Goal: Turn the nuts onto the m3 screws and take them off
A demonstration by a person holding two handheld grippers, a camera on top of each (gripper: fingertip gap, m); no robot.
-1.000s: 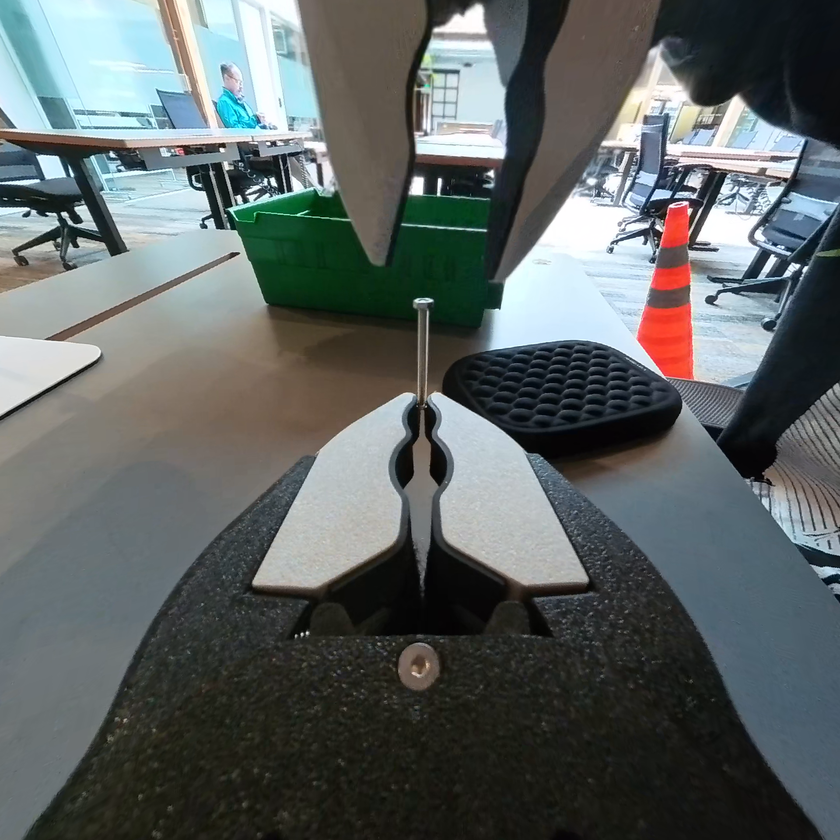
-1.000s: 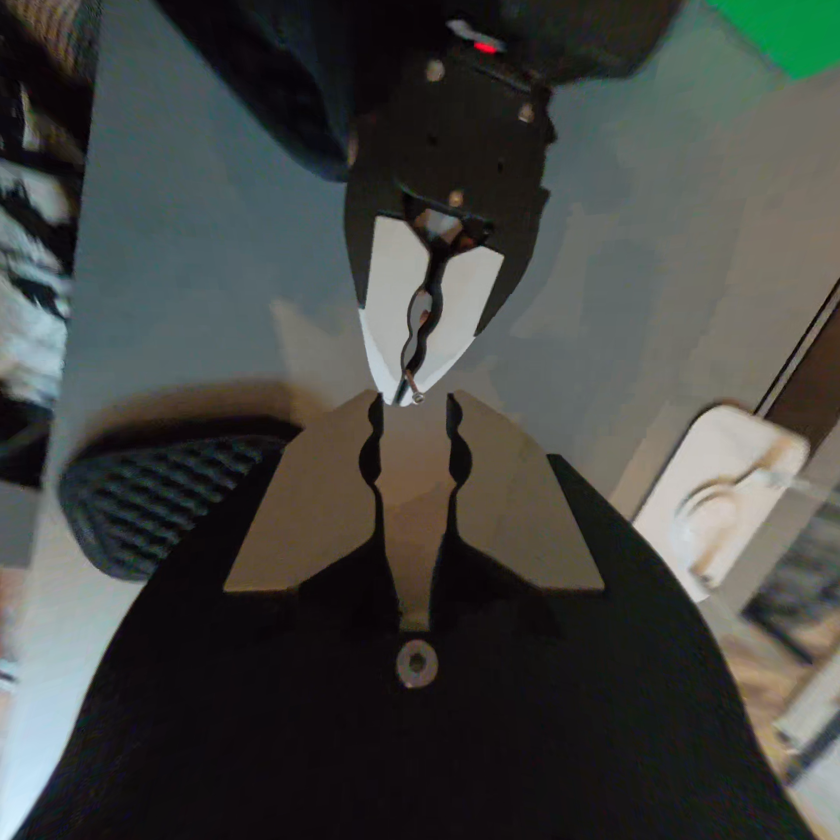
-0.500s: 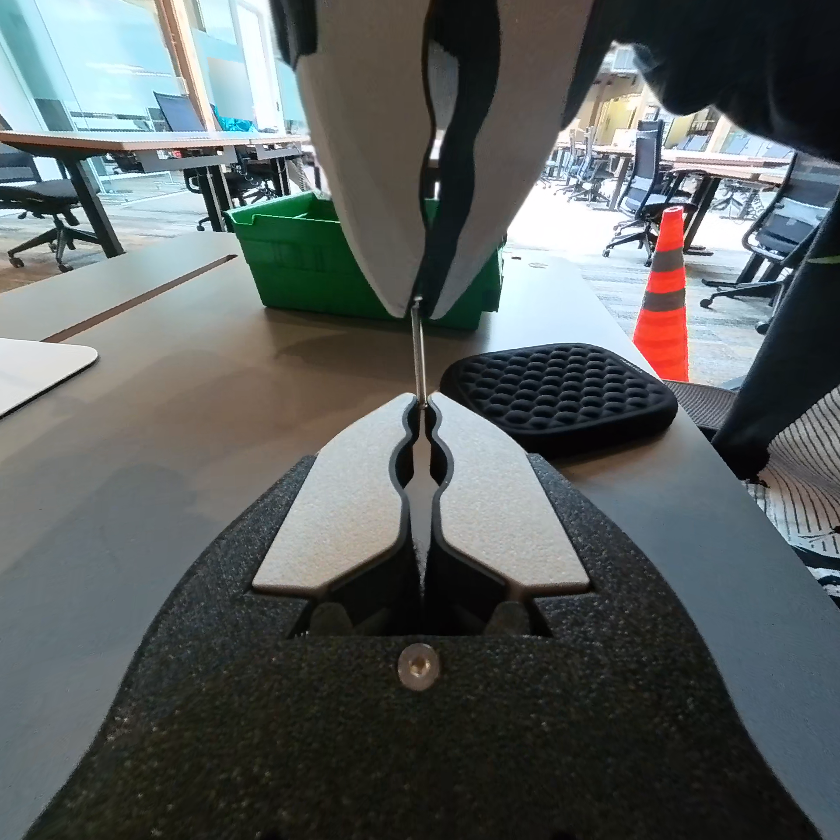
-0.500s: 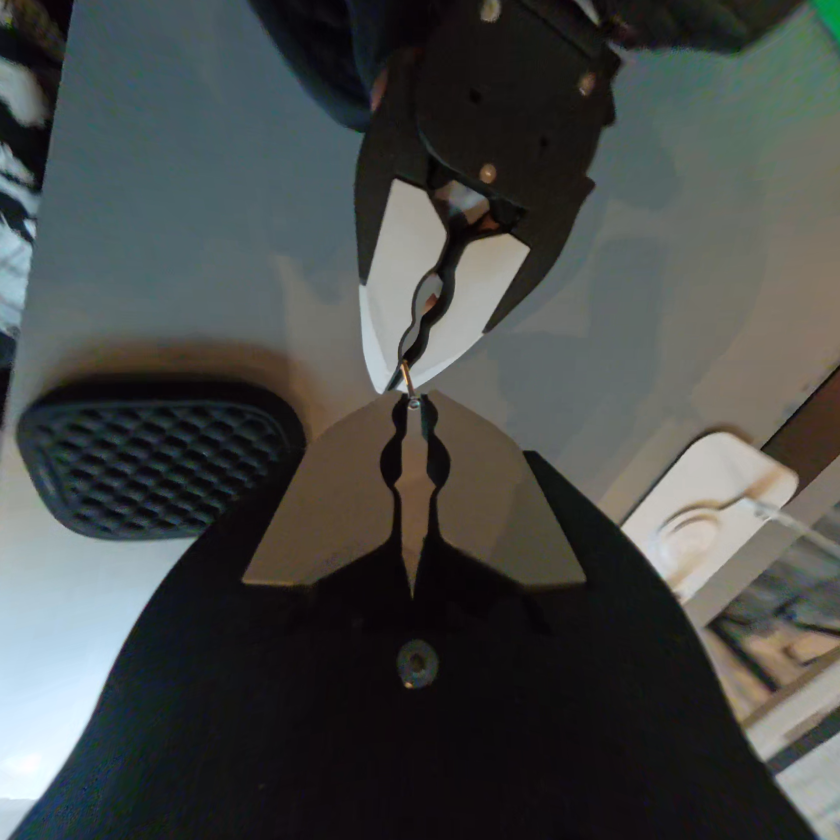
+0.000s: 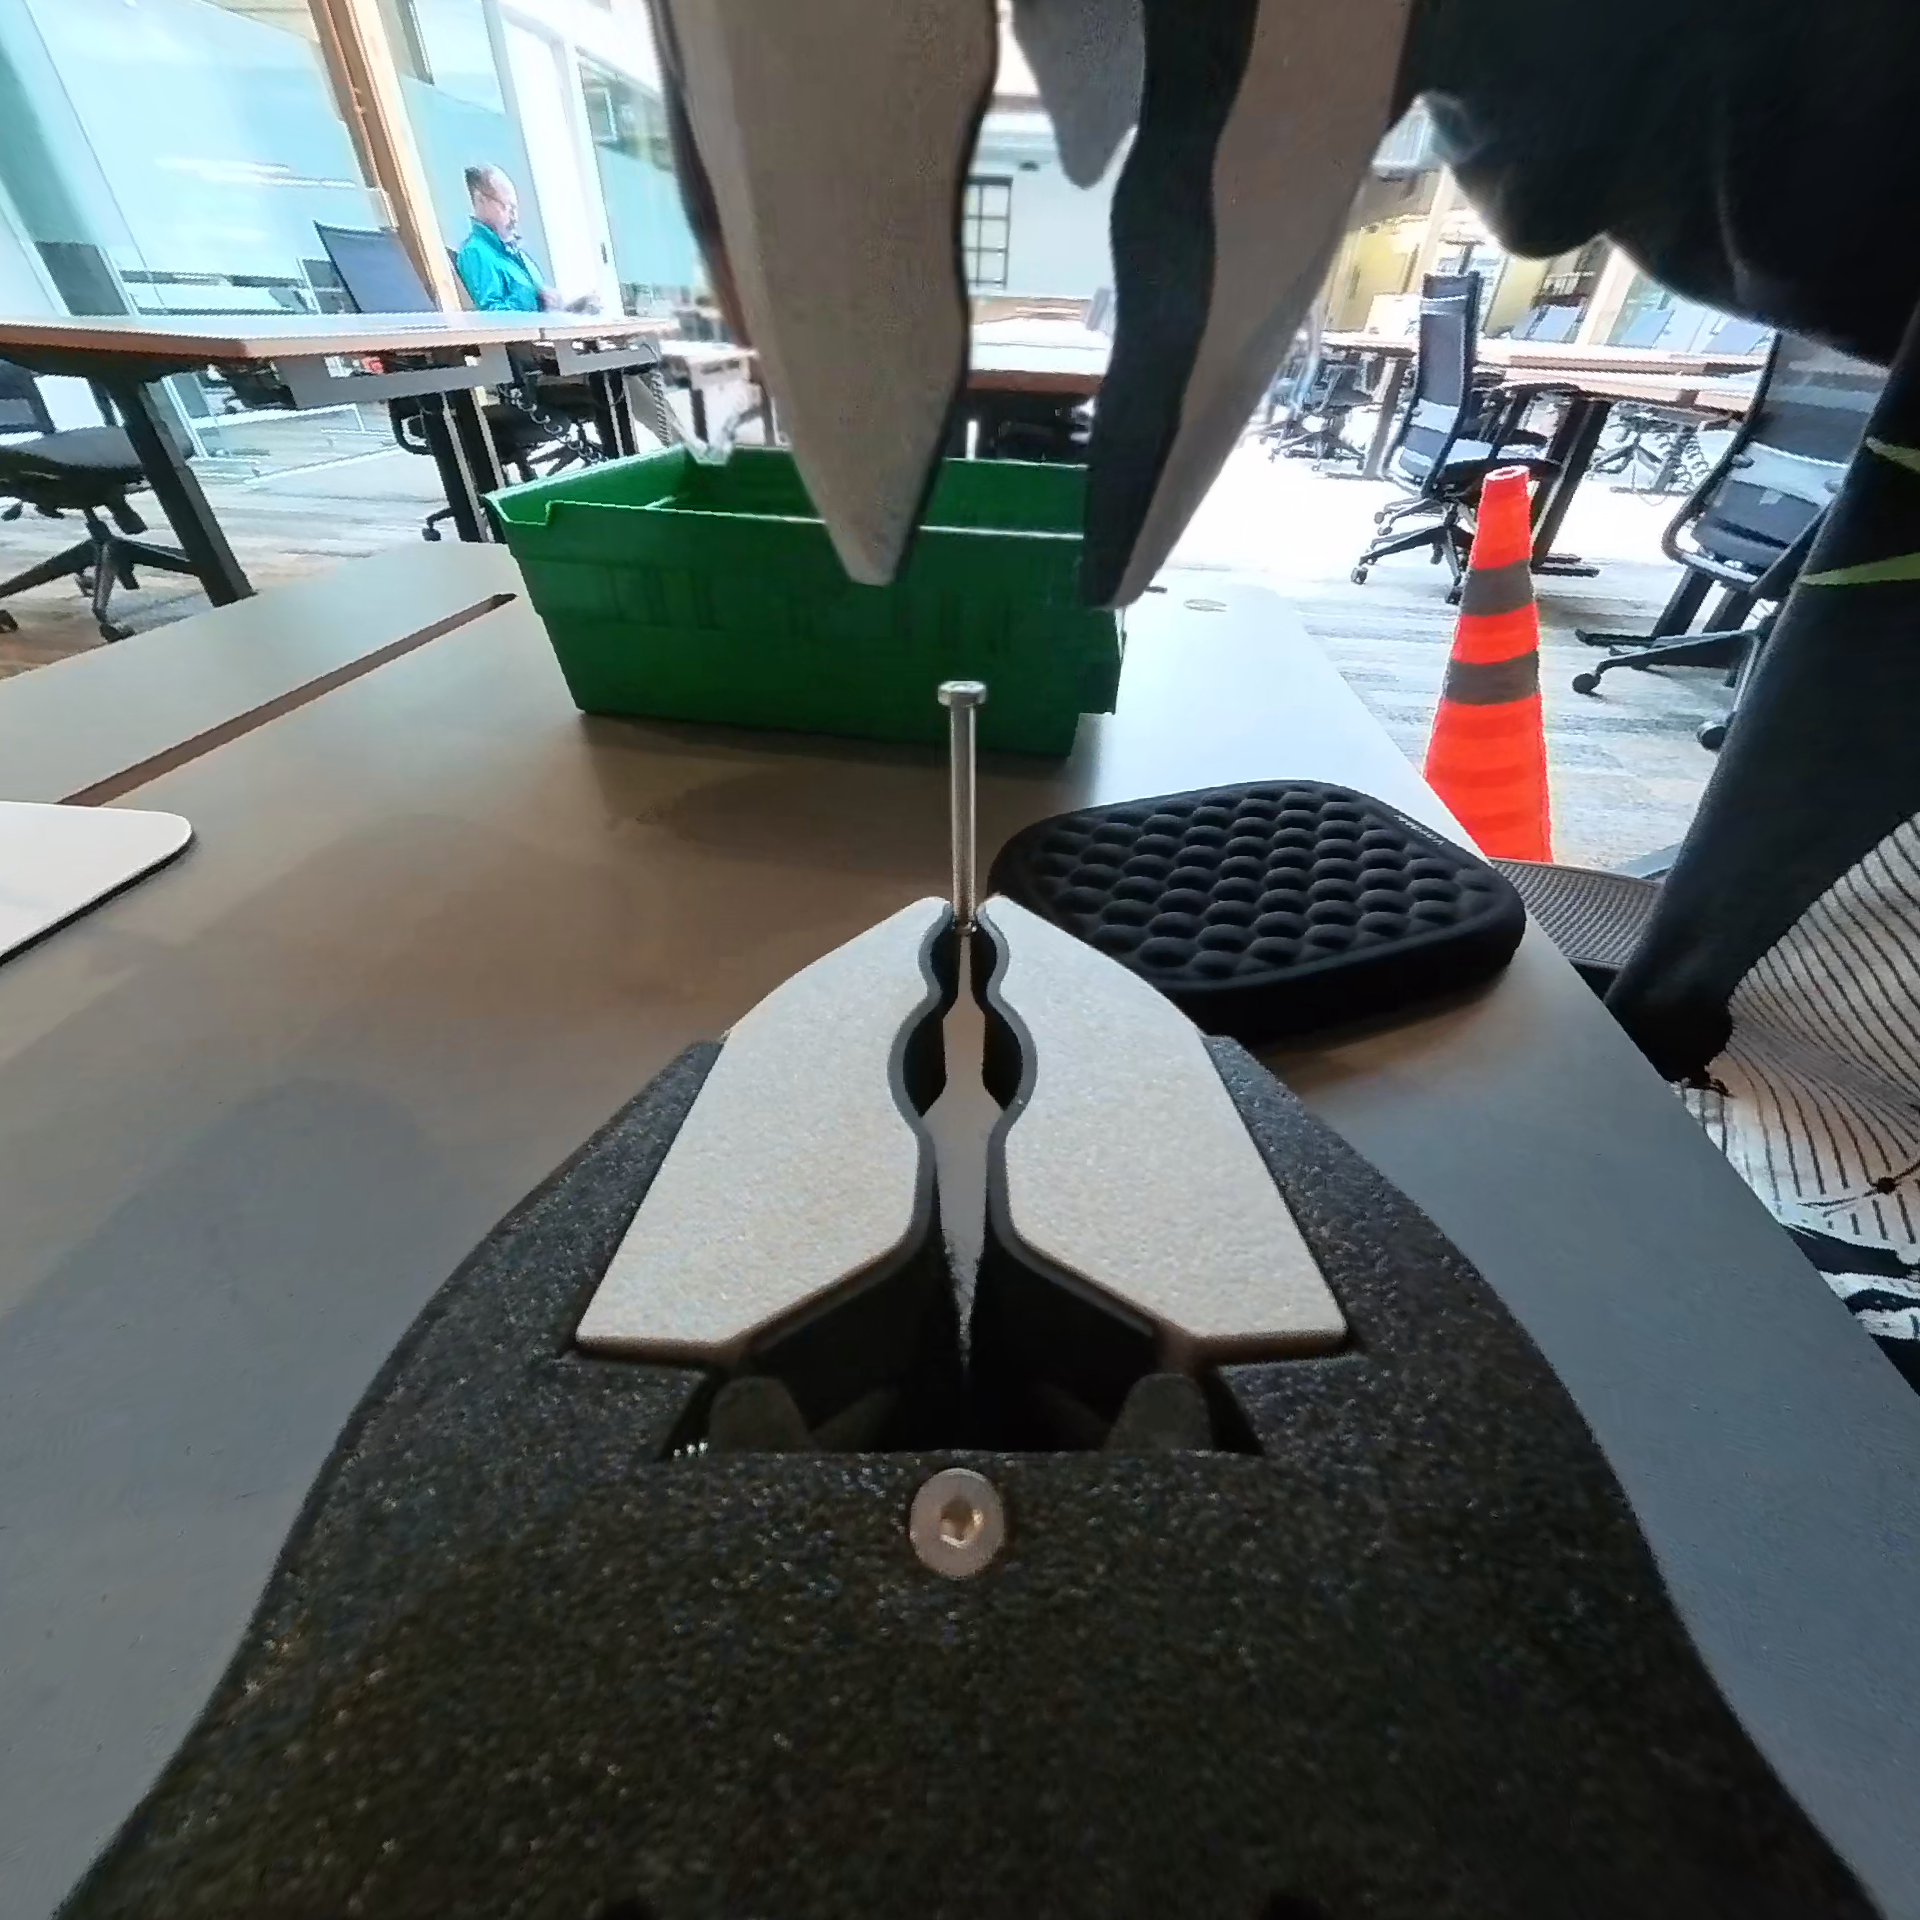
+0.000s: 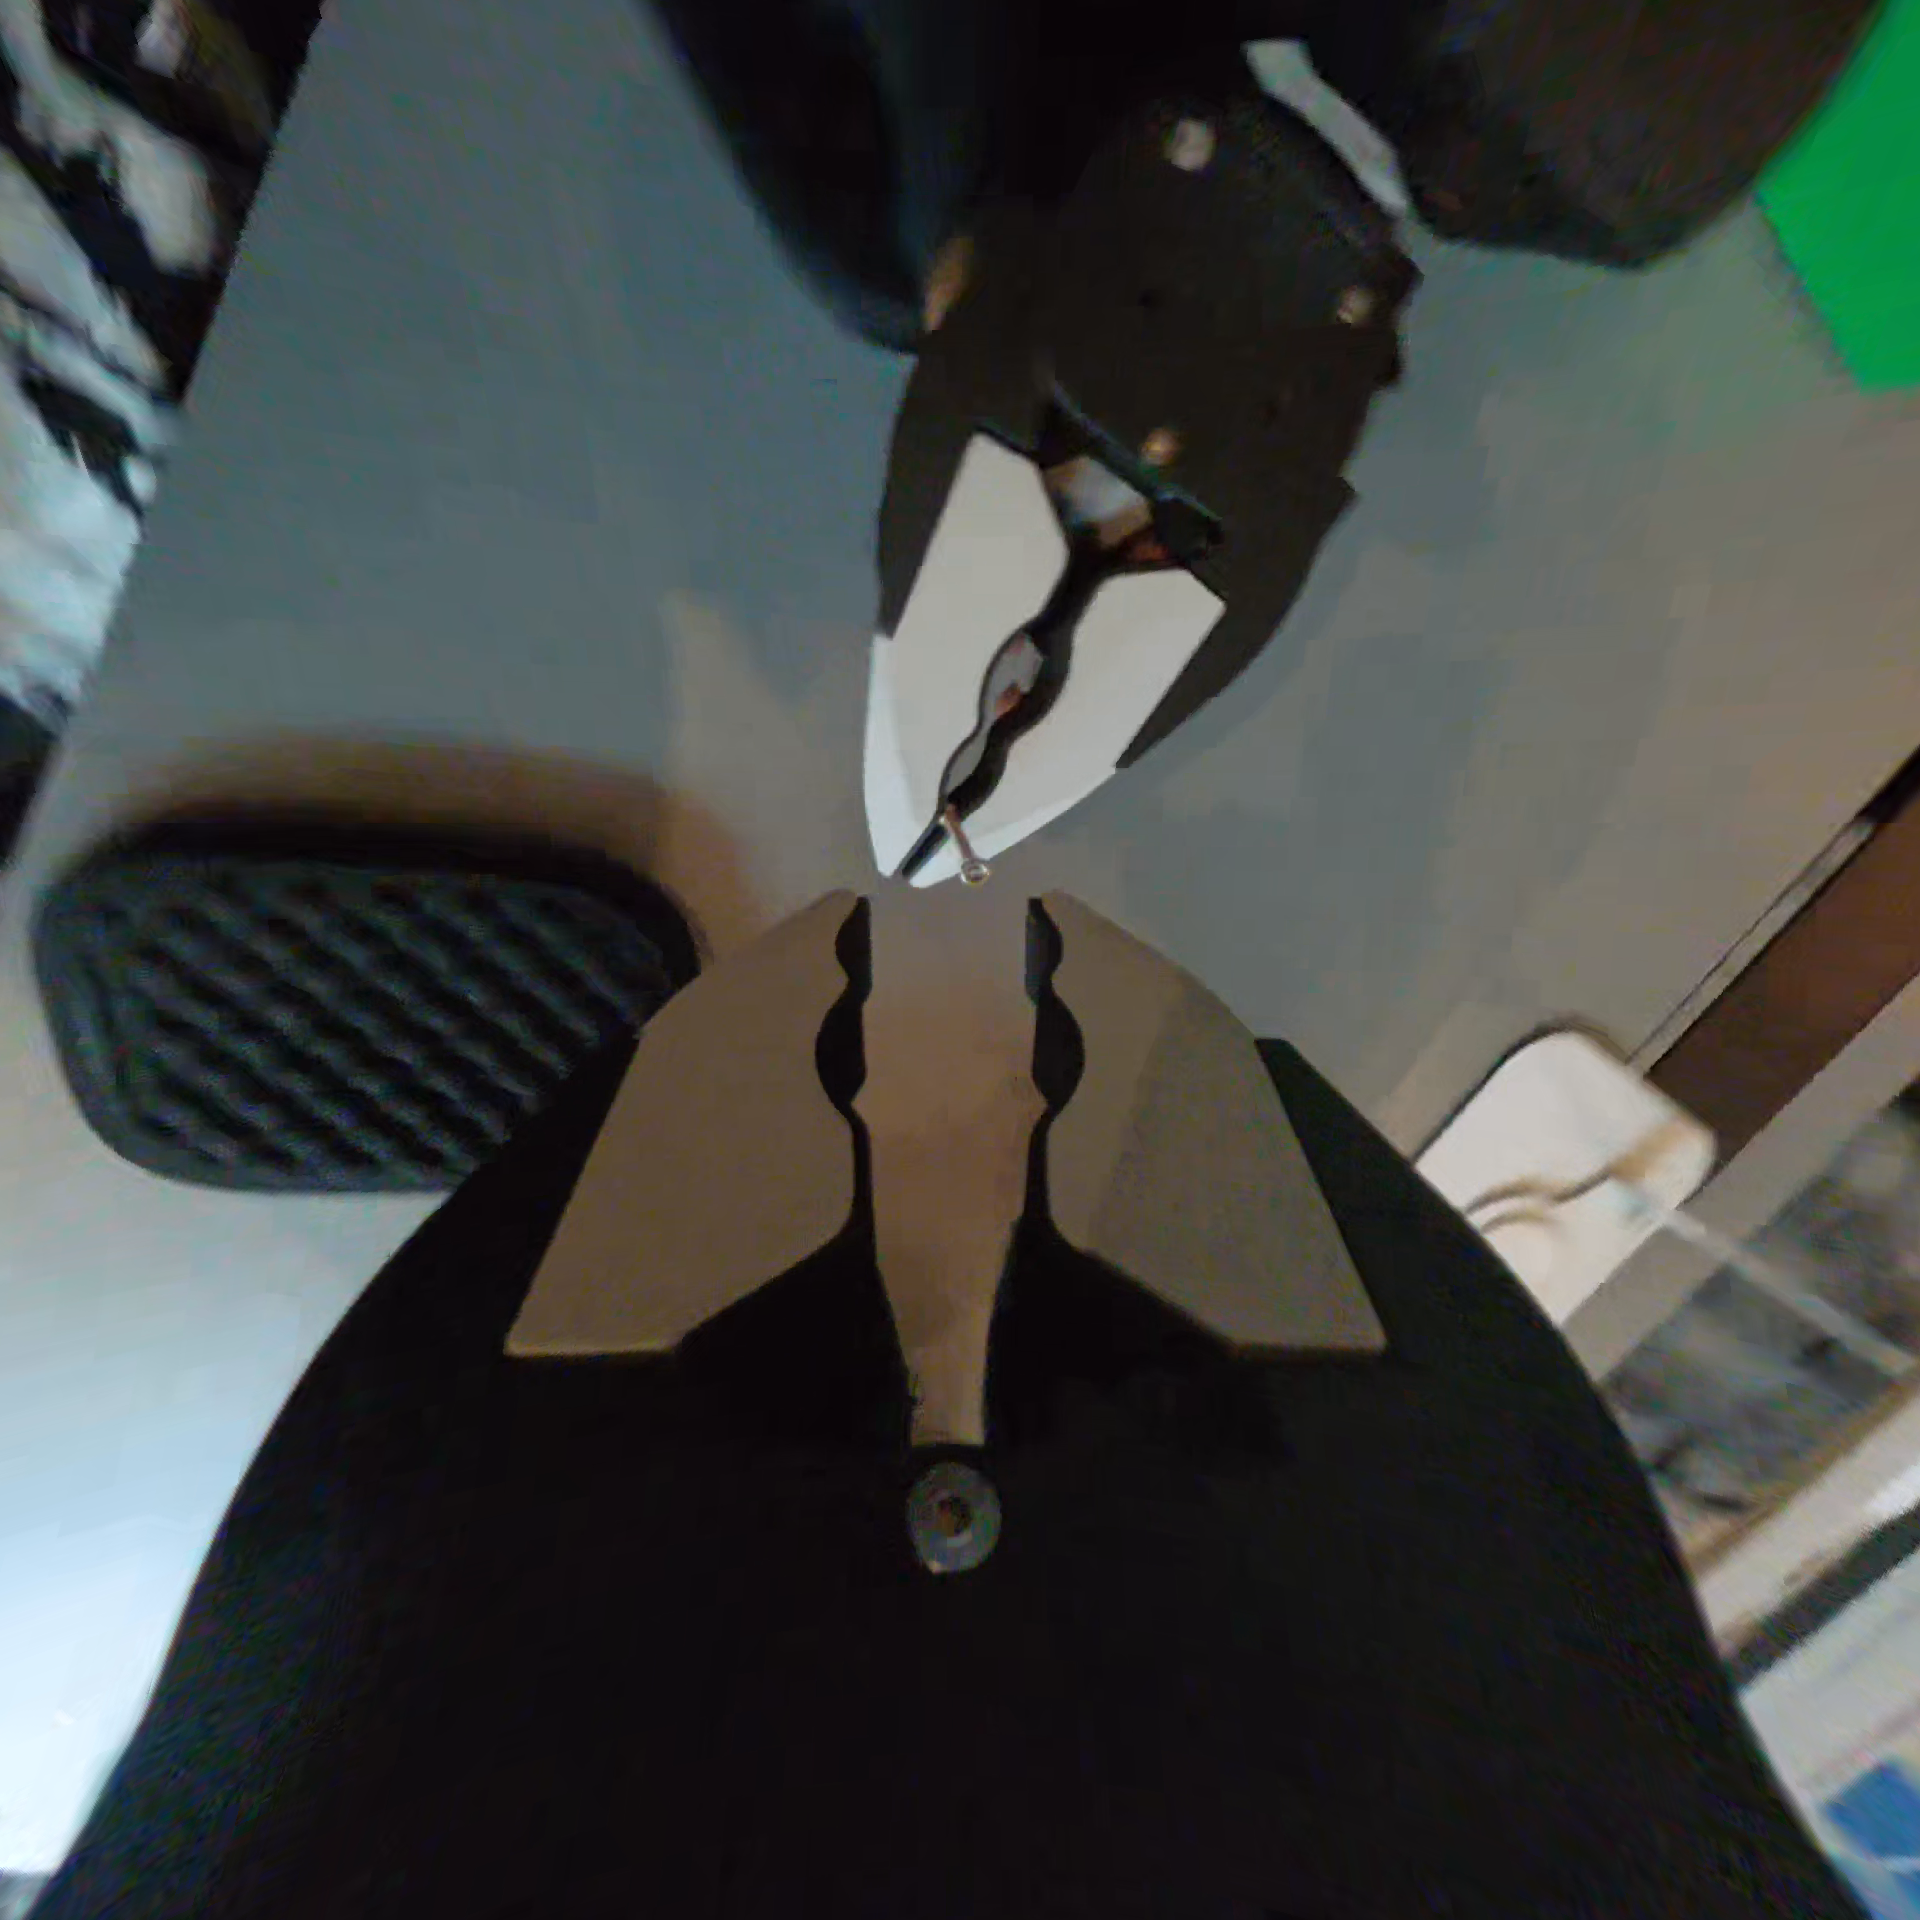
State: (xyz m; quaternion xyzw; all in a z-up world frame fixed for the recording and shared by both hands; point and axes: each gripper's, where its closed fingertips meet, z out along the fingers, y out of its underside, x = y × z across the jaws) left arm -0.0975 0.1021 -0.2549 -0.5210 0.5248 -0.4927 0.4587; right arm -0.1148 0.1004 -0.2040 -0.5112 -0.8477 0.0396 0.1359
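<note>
Pinching the threaded end of a slim screw (image 5: 961, 800), the left claw (image 5: 966, 925) is clamped on it and holds it upright, head on top, above the middle of the bench (image 5: 416, 935). The right claw (image 5: 987, 592) hangs just above the head, fingers apart and empty. No nut shows anywhere. The likely trouble: closing off-centre on the head could tip the screw or lever it out of so shallow a grip. A small mark on the black honeycomb pad (image 5: 1257, 904) at the bench's right edge is too small to read.
</note>
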